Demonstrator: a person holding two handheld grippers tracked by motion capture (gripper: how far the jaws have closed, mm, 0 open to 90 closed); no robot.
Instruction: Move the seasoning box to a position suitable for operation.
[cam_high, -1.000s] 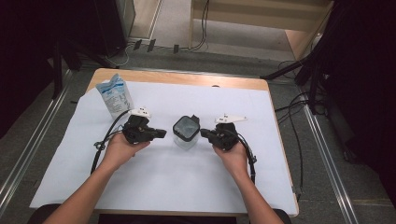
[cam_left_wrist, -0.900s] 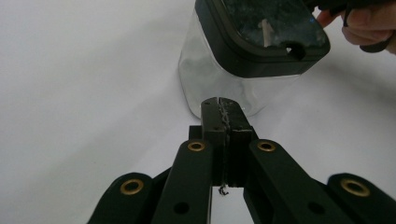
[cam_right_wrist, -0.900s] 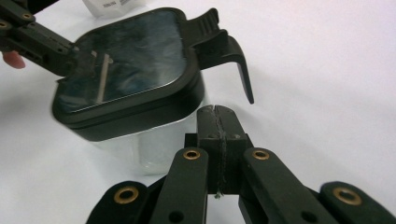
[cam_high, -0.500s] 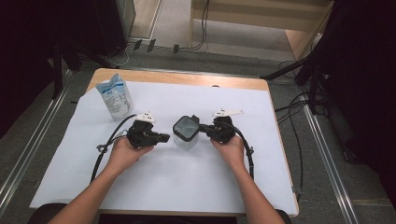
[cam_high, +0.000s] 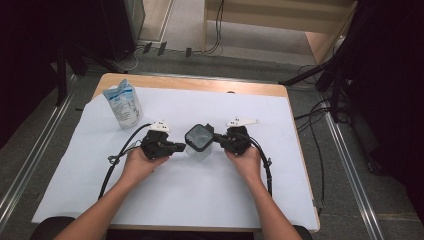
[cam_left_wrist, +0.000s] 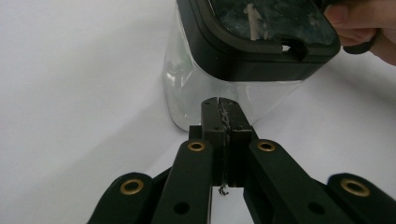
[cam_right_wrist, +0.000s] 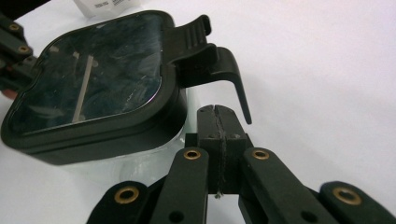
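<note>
Both tools are closed on nothing: the left tool (cam_left_wrist: 223, 112) has its jaws pressed together with the tips just short of the clear wall of the jar (cam_left_wrist: 233, 88), and the right tool (cam_right_wrist: 219, 122) has its jaws shut just below the black latch (cam_right_wrist: 219, 60) that sticks out from the jar's lid (cam_right_wrist: 98, 88). From the high view the left tool (cam_high: 176, 147) and right tool (cam_high: 220, 140) flank the jar (cam_high: 199, 142) from either side, each held in a hand (cam_high: 137, 165) near the middle of the tabletop (cam_high: 280, 92). Its body is clear plastic under a dark, glossy lid; whether anything is inside I cannot tell, since the wall shows mostly reflections. Farther back on the left stands a white and blue pouch (cam_high: 122, 105), upright and well apart from the jar. White sheeting (cam_high: 200, 200) covers the tabletop, with a bare wooden strip along the far edge. Beyond lie a grey floor, cables (cam_high: 220, 30) and a pale wooden frame (cam_high: 280, 15); the room's sides are dark and hard to make out.
</note>
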